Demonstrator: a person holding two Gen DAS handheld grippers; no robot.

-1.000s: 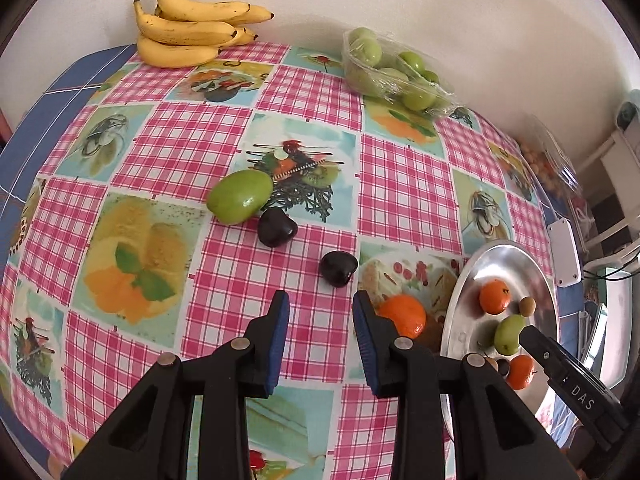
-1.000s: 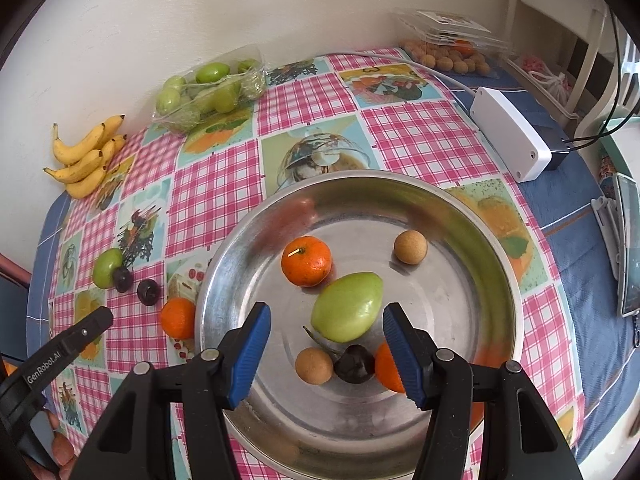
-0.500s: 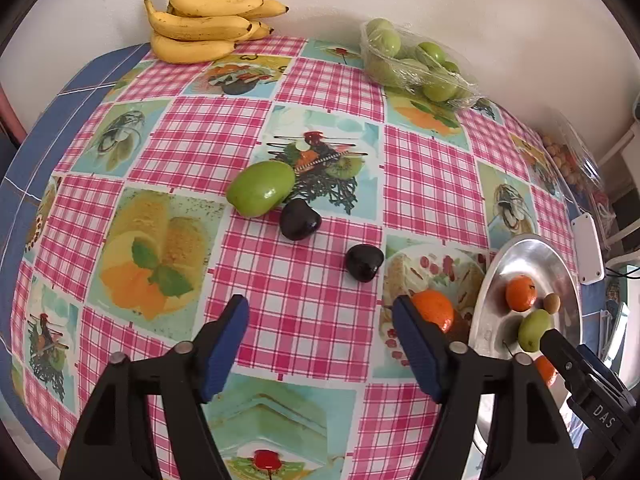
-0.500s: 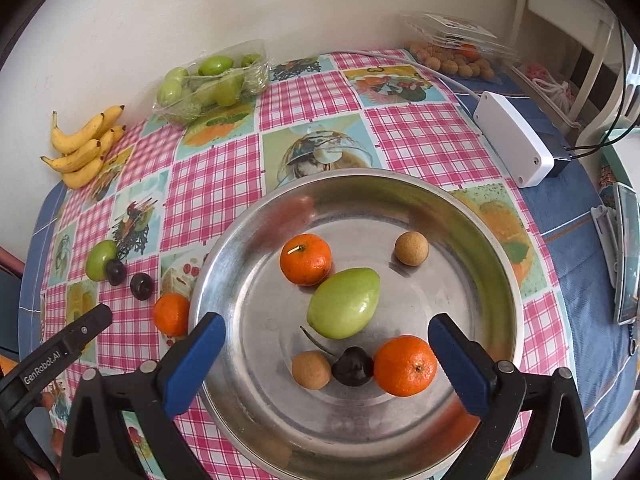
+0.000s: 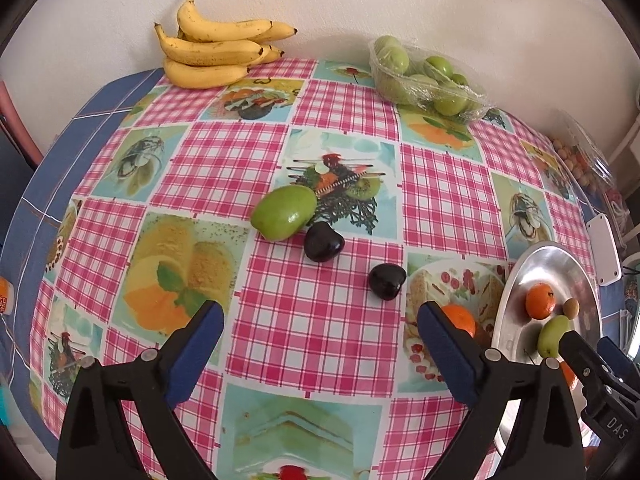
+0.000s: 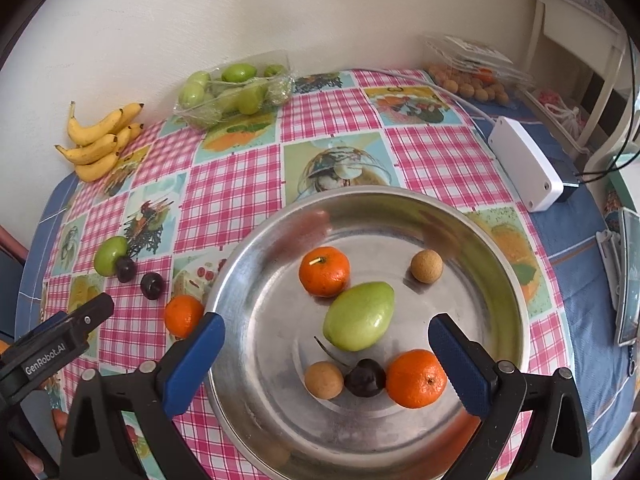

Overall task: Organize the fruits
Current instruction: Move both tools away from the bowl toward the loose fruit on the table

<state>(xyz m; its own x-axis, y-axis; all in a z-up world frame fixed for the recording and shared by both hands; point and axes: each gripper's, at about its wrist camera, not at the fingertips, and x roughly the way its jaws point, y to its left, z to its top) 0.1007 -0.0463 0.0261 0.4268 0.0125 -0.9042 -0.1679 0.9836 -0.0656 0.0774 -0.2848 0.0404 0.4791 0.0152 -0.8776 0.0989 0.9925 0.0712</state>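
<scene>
A steel bowl (image 6: 496, 264) holds two oranges (image 6: 324, 270), a green fruit (image 6: 358, 316), two tan round fruits (image 6: 427, 266) and a dark plum (image 6: 365, 377). My right gripper (image 6: 326, 360) hangs open over it, jaws wide, nothing between them. On the checked cloth lie a green fruit (image 5: 284, 212), two dark plums (image 5: 323, 242) (image 5: 386, 281) and an orange (image 5: 460, 318) beside the bowl (image 5: 532, 260). My left gripper (image 5: 320, 354) hovers above the cloth near them, its jaws still opening and empty.
Bananas (image 5: 216, 52) and a wrapped tray of green fruit (image 5: 424, 76) sit by the back wall. A white box (image 6: 526, 168) with a cable and a clear pack of small tan fruits (image 6: 468, 76) lie at the right. A white chair (image 6: 580, 60) stands beyond the table.
Both grippers opened from nearly closed to wide. The left view tilted so the loose fruit sits lower and nearer. An orange now lies free in the bowl by the right fingers.
</scene>
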